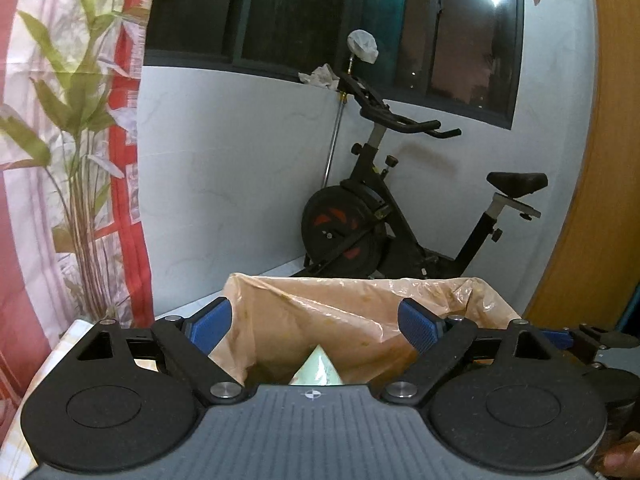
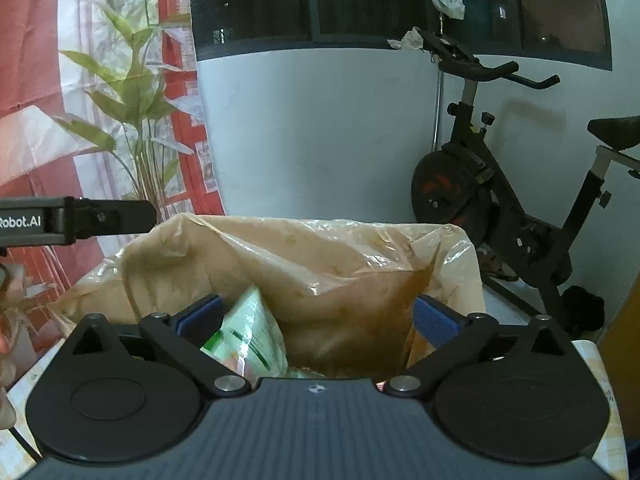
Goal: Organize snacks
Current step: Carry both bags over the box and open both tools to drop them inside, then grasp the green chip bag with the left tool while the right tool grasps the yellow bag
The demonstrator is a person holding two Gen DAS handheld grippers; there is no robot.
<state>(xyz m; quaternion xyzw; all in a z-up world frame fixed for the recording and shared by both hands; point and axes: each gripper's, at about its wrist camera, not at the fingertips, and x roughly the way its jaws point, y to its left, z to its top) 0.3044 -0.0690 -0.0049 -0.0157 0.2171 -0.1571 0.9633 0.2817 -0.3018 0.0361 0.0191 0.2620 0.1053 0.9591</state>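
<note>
Hovering both grippers at the lined bin's mouth.
Your left gripper point(image 1: 316, 326) and right gripper point(image 2: 318, 316) have jaws spread, pinching nothing. 1 green snack packet point(image 2: 250, 334) sits inside the orange bag point(image 2: 320, 264), just beside your right gripper's left pad point(image 2: 200, 318).

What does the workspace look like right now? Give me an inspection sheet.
Surface: pale patterned table, only its edges show.
Job's things: plastic-lined bin open in front of both grippers; green-white snack packet inside it.
Clutter: nothing seen.
Grippers: left gripper open, nothing between the pads; right gripper open, packet near its left pad, not gripped.
Cables: dark cable at lower left.
Surroundings: exercise bike, leafy plant, red-white curtain, dark window.
</note>
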